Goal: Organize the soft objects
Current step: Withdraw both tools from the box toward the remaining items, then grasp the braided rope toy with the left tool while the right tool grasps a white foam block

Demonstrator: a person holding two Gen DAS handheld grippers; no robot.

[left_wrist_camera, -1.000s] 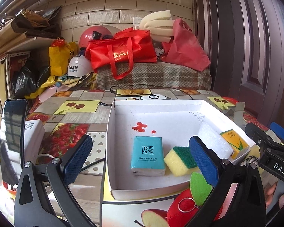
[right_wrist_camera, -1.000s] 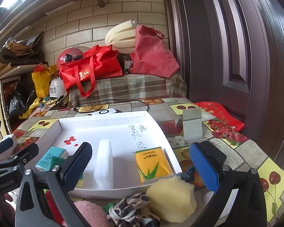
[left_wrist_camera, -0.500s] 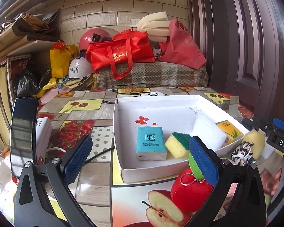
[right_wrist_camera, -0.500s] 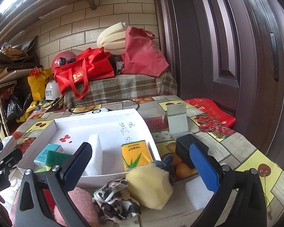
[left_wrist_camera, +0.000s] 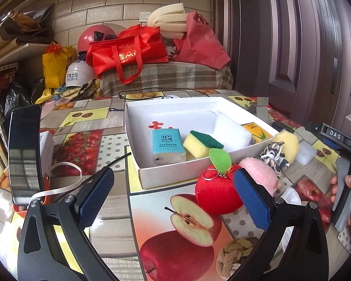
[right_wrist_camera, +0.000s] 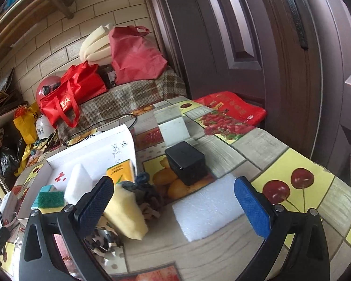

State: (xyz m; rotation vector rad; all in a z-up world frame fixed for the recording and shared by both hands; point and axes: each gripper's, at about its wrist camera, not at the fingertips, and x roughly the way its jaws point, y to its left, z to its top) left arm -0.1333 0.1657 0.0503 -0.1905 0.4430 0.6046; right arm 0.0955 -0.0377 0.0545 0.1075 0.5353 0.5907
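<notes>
— Two claws, both empty? How does the left claw (left_wrist_camera: 173, 199) stand?
— Pads spread wide, hovering over the bench (left_wrist_camera: 112, 213). Ahead, the white box (left_wrist_camera: 166, 175) holds a blue tissue pack (left_wrist_camera: 167, 145), a yellow-green sponge (left_wrist_camera: 201, 143) and a white foam block (left_wrist_camera: 232, 131).
— And outside it?
— A red plush apple (left_wrist_camera: 216, 192) just beside its near wall.
— The right claw (right_wrist_camera: 173, 199)?
— Also spread apart, above a white foam pad (right_wrist_camera: 206, 212) lying flat, with a yellow sponge (right_wrist_camera: 126, 213) to its left.
</notes>
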